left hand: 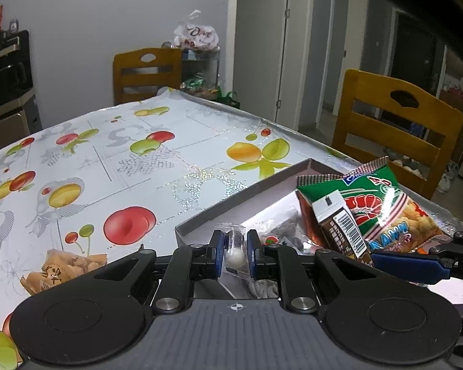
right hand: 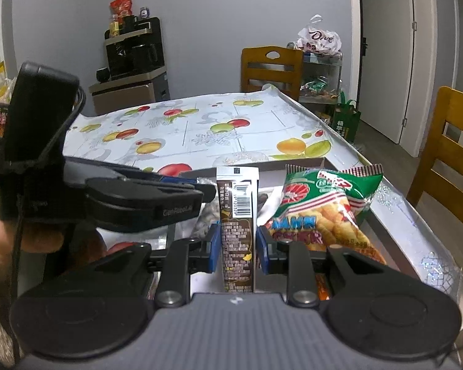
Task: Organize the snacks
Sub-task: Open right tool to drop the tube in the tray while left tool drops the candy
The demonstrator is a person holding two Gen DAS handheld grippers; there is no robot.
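Observation:
My left gripper [left hand: 235, 251] is shut on a small clear-wrapped white candy [left hand: 235, 254], held over the near corner of a shallow cardboard box [left hand: 231, 199]. My right gripper [right hand: 238, 248] is shut on a brown snack packet with a barcode [right hand: 238, 225], upright over the same box; it also shows in the left wrist view [left hand: 342, 228]. A green prawn-cracker bag [right hand: 318, 206] leans in the box beside the brown packet and shows in the left wrist view too [left hand: 382, 206]. Several small wrapped sweets [left hand: 281, 237] lie on the box floor.
The table has a fruit-print cloth [left hand: 114, 154]. An orange snack packet [left hand: 61, 269] lies on it left of the box. Wooden chairs stand at the far end [left hand: 146, 72] and right side [left hand: 395, 123]. The left gripper's body [right hand: 108, 197] crosses the right wrist view.

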